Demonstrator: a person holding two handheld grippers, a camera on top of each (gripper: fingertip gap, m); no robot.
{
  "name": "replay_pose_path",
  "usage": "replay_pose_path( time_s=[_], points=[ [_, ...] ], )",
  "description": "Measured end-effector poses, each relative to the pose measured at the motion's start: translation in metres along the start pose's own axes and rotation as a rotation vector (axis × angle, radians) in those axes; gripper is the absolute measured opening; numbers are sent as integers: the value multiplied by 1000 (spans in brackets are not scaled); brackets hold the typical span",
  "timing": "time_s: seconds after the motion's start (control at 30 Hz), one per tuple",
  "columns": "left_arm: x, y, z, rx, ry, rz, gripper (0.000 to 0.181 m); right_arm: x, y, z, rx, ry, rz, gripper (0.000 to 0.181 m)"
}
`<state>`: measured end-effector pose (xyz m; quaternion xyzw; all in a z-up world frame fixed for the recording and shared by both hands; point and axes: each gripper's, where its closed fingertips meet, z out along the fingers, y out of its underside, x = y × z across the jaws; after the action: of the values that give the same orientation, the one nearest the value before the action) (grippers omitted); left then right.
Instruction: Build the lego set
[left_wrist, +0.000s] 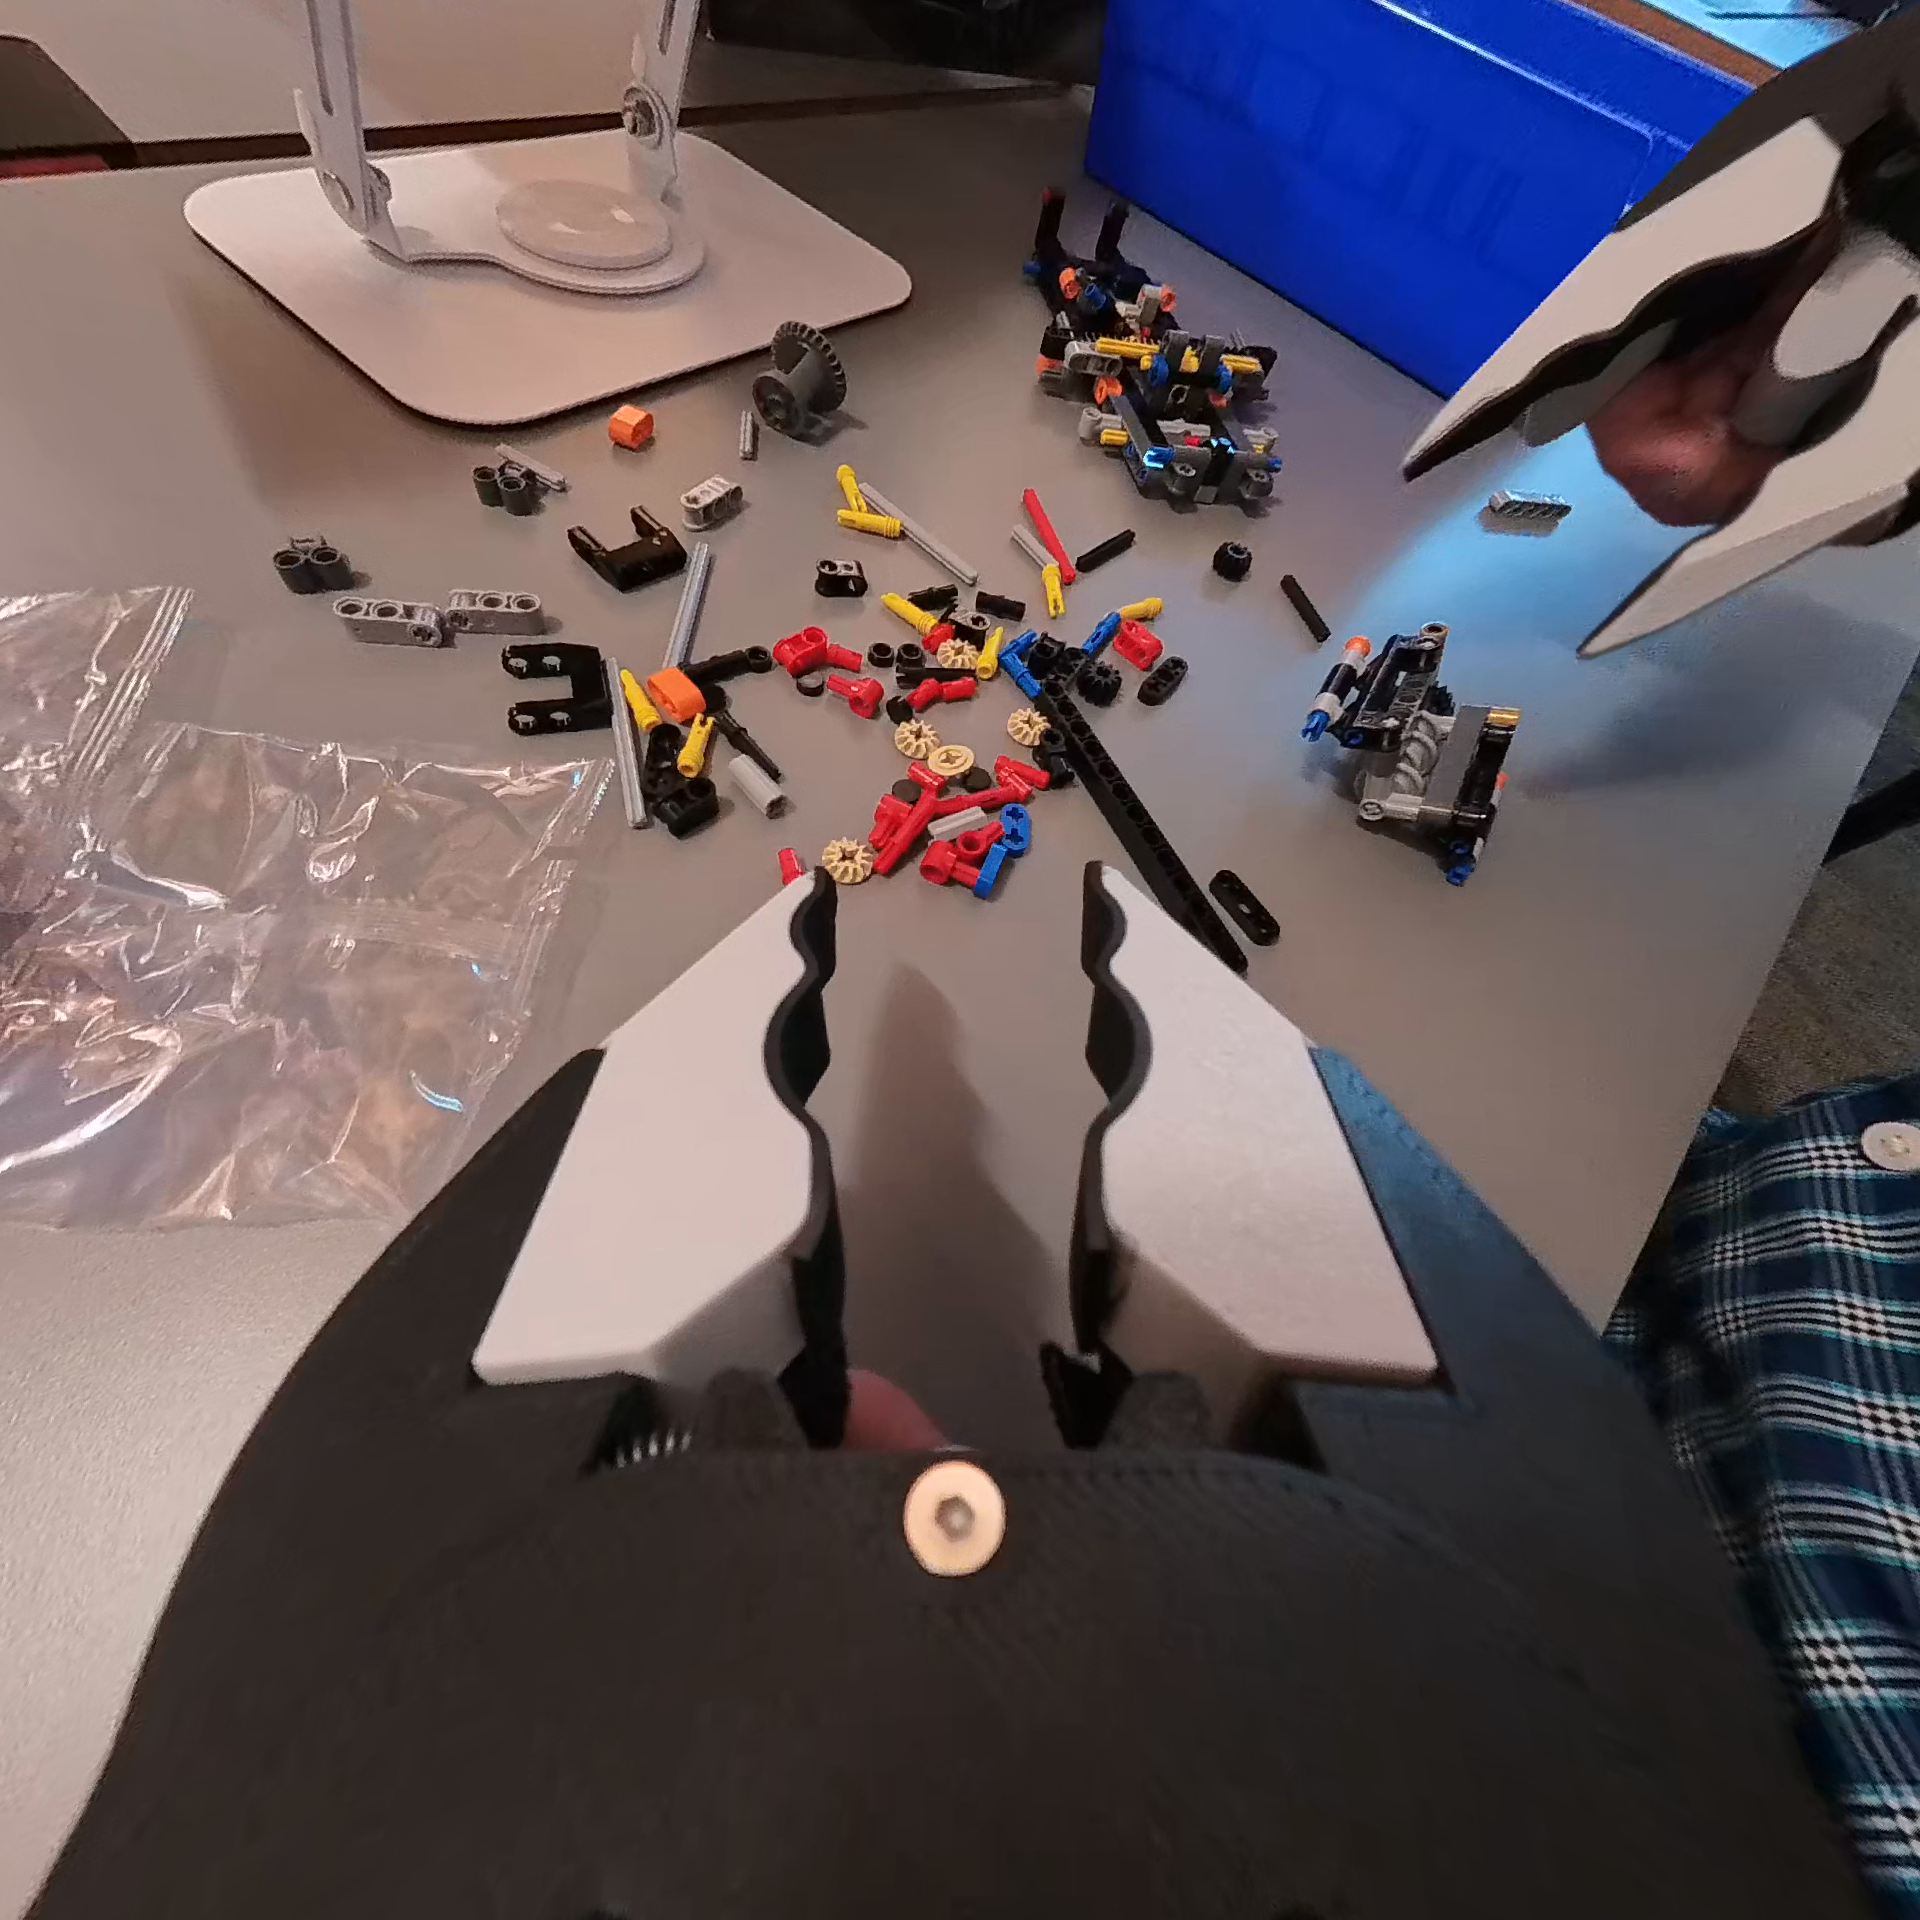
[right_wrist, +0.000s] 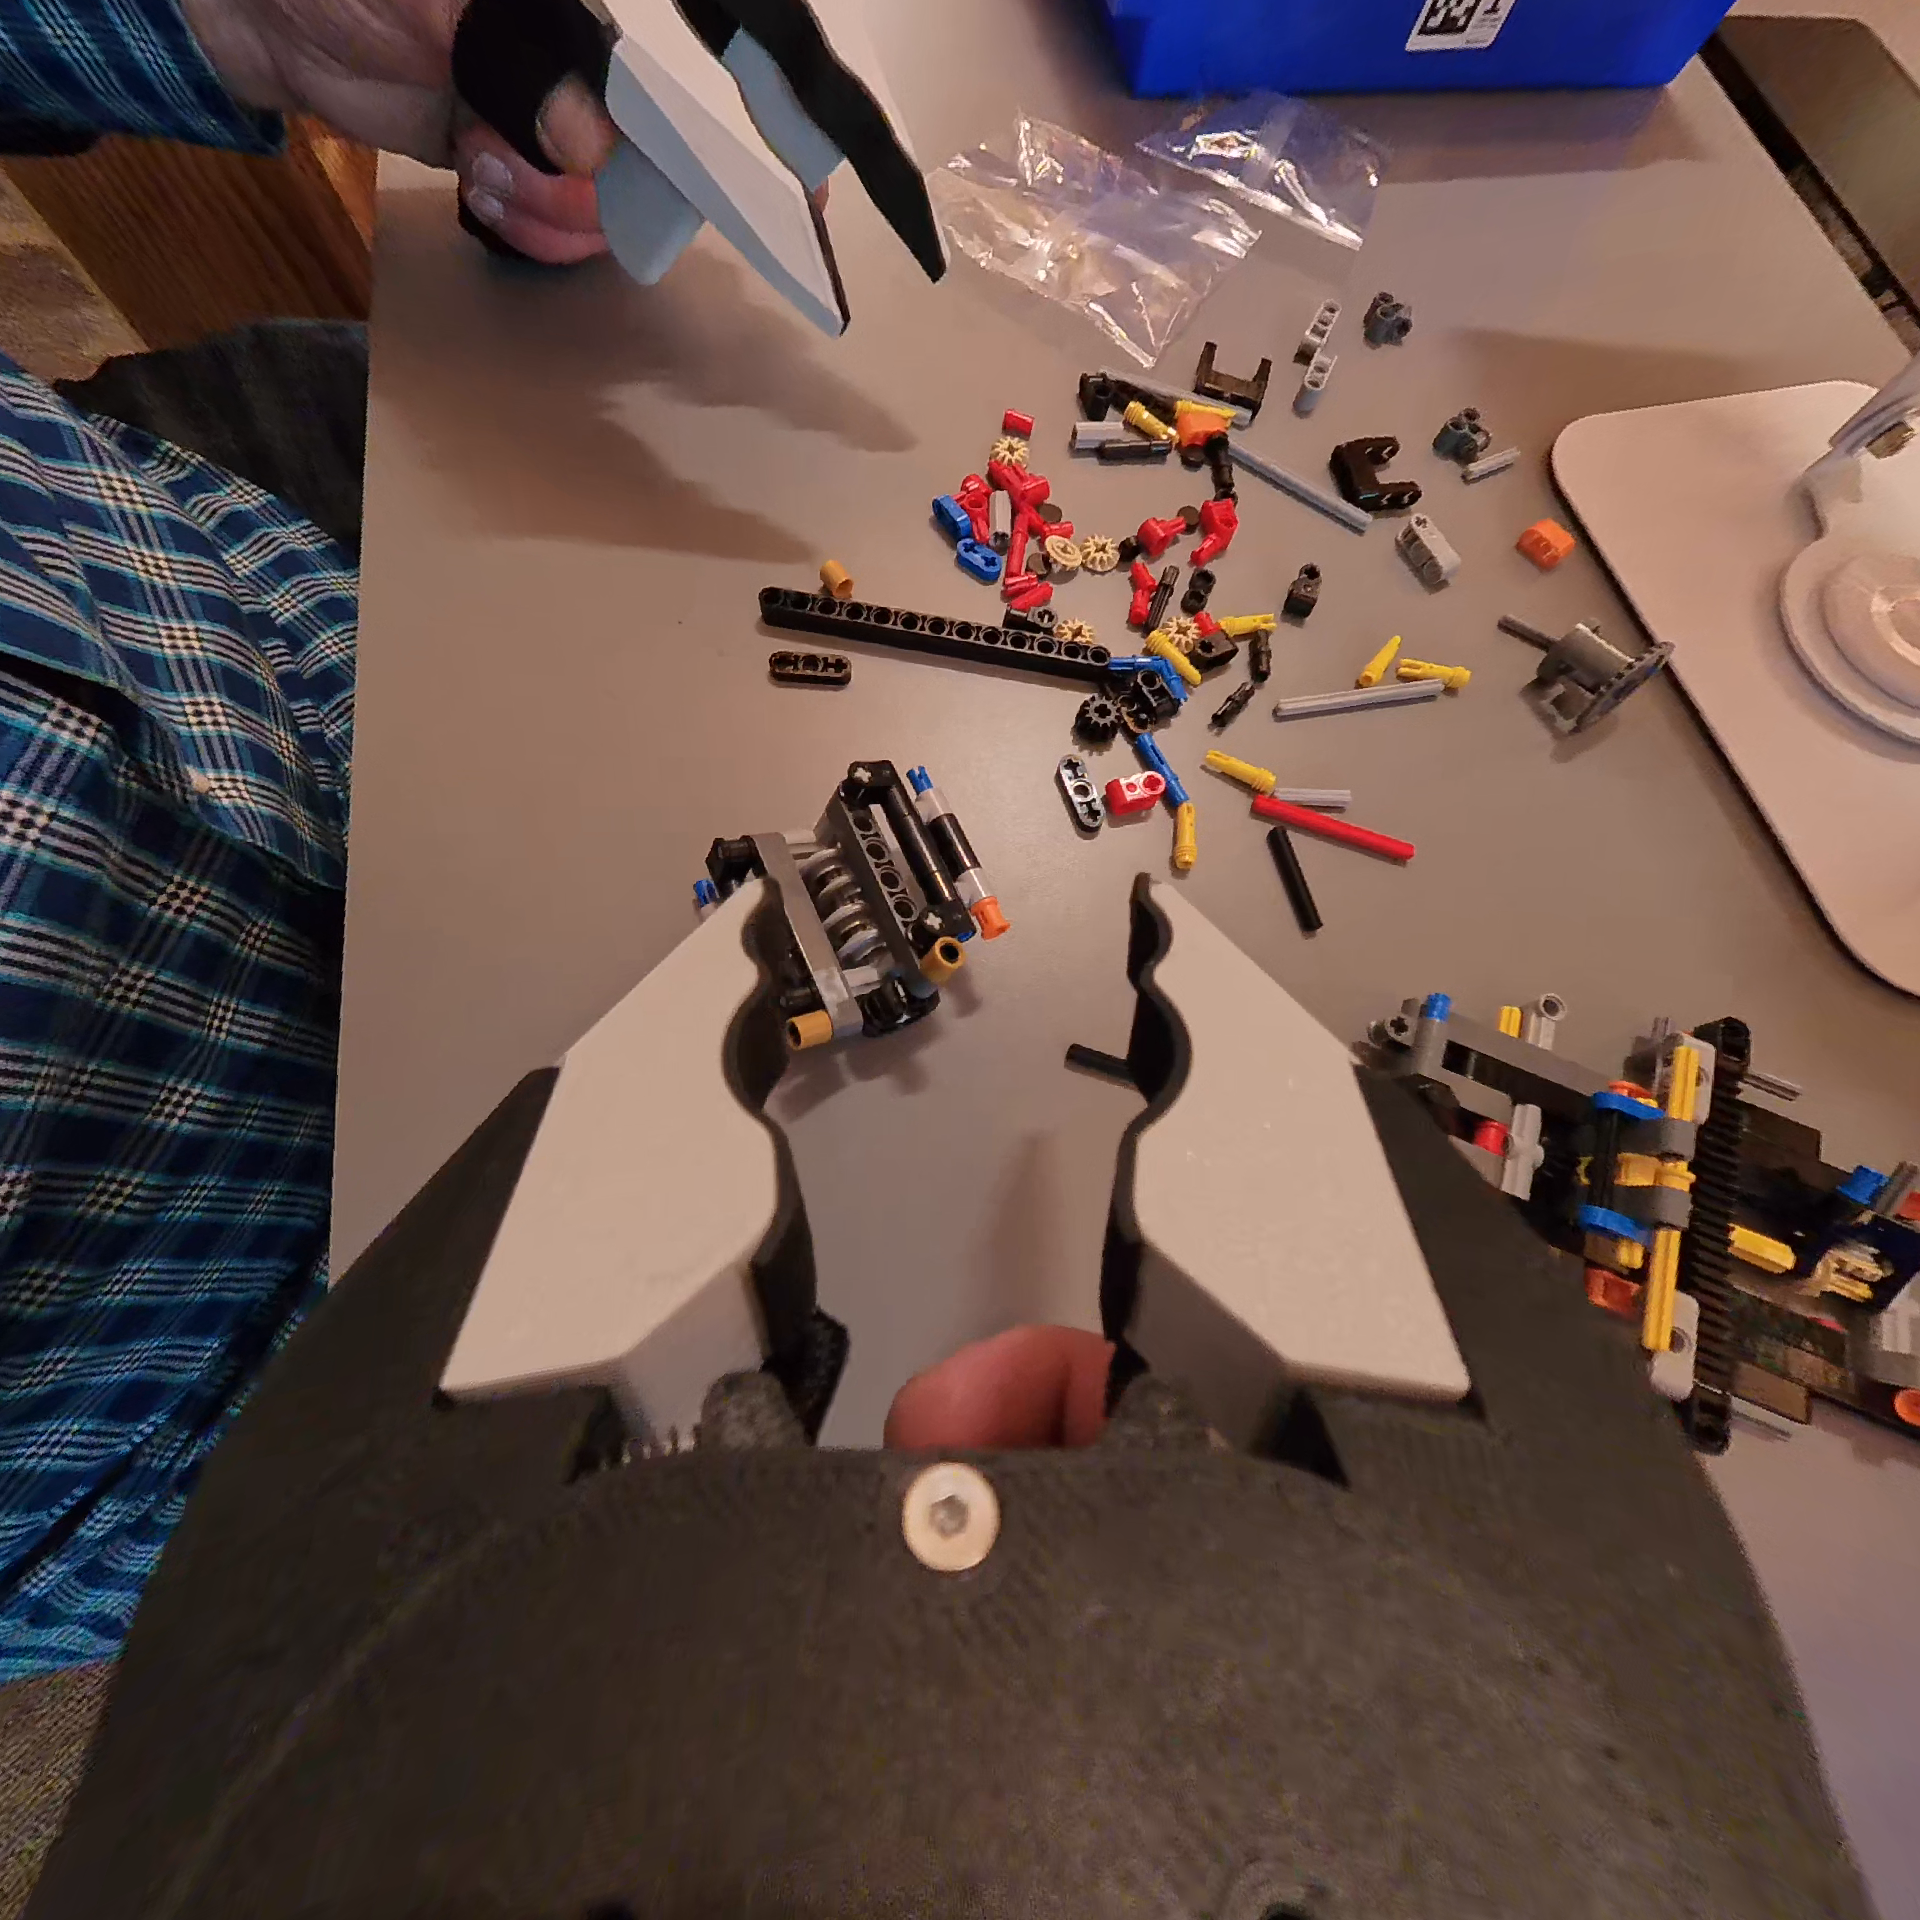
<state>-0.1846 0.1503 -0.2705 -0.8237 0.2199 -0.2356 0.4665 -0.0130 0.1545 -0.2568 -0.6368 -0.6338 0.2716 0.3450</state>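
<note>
Both grippers hover with fingers apart, empty: the left gripper (left_wrist: 958, 883) above loose lego pieces (left_wrist: 940, 727), the right gripper (right_wrist: 940, 899) beside the small engine assembly (right_wrist: 862, 904) at frame centre on the tabletop (right_wrist: 540, 644).

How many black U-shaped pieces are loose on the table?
2. One U-shaped piece lies toward the white stand; the other sits nearer the plastic bags. More may be hidden.

Right gripper (right_wrist: 940, 902), grey fingers spread with nothing between them, hangs above the grey table (right_wrist: 540, 727). Small black-and-grey lego sub-assembly (right_wrist: 873, 904) lies just beside the left fingertip. Long black perforated beam (right_wrist: 930, 632) lies beyond, among scattered red, yellow and blue pins.
</note>
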Motion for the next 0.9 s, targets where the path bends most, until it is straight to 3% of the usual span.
replay_pose_path(
  time_s=[0.53,0.8,0.9],
  points=[
    [1,-1,0,4,11,-7,49,10,-8,3,9,65,-9,55],
    [1,1,1,-8,2,3,49,27,-21,3,30,118,41,30],
    [1,1,1,-6,6,-4,49,35,-29,13,11,130,41,30]
  ],
)
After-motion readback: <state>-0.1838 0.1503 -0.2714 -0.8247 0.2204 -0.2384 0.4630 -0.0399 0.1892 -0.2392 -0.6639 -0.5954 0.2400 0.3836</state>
